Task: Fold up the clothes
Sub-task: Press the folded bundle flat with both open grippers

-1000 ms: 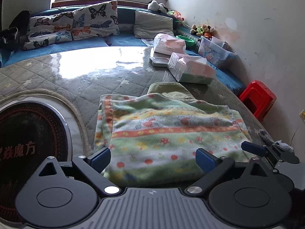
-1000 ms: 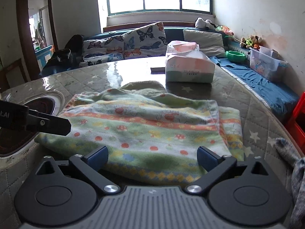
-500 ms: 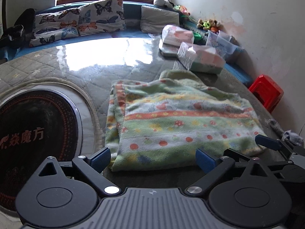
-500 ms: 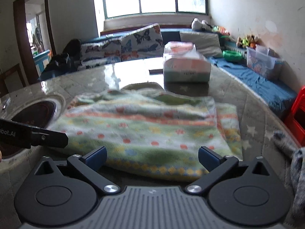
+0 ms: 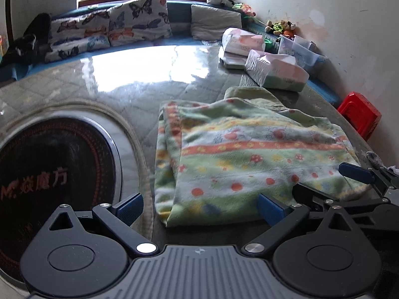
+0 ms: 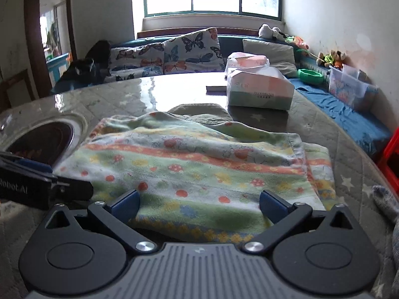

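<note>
Both tools sit wide open and hold nothing. Our left tool (image 5: 199,205) is low in its frame, its fingers spread either side of the near left corner of the patterned cloth (image 5: 249,159), not touching it. Our right tool (image 6: 198,201) is low in its frame too, fingers apart just before the near hem of the same cloth (image 6: 199,164).

Cloth lies mid-frame on the desk (image 5: 139,74), already doubled: we see stacked layers along its left edge in the left view and a second layer peeking out at its right edge in the right view. So we judge at least one fold is done. The top layer looks fairly flat, with some rumpling at the far side.

An olive garment (image 6: 199,111) pokes out from under the far edge, only partly visible; we cannot tell if it is folded. A grey knit item (image 6: 389,199) lies at the right edge of the right view, loose, so we judge it still waits.

Left to do, as we read it: another fold or tidy-up on the patterned cloth, then the other pieces. Tissue packs (image 6: 259,92) sit further back, upper right, well apart from the cloth.
</note>
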{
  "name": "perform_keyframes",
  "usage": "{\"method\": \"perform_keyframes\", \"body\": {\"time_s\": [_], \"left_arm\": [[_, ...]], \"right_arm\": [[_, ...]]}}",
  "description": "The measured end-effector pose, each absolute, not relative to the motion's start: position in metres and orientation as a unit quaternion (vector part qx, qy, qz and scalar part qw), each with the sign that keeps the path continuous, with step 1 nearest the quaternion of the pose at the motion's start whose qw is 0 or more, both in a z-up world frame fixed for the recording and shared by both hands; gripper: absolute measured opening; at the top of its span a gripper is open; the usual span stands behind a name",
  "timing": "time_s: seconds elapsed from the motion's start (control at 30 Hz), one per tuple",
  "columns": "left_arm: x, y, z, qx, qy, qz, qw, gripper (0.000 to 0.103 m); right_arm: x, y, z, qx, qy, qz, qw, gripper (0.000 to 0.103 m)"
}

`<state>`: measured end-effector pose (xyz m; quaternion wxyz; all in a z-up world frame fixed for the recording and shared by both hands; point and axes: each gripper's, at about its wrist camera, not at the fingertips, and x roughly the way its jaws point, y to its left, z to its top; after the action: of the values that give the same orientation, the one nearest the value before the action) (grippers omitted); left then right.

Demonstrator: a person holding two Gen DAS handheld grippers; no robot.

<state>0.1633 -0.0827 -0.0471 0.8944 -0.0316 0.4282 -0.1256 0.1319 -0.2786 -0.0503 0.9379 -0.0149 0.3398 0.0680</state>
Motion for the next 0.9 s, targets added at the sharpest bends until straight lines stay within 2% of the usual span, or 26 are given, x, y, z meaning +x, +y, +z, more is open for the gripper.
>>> {"method": "perform_keyframes", "body": {"time_s": [0.9], "left_arm": [[0.138,-0.073,-0.034,-0.04,0.421,-0.124,0.898,0.103]], "right_arm": [[0.122,-0.27,-0.04,-0.051,0.34,0.042,0.938,0.103]]}}
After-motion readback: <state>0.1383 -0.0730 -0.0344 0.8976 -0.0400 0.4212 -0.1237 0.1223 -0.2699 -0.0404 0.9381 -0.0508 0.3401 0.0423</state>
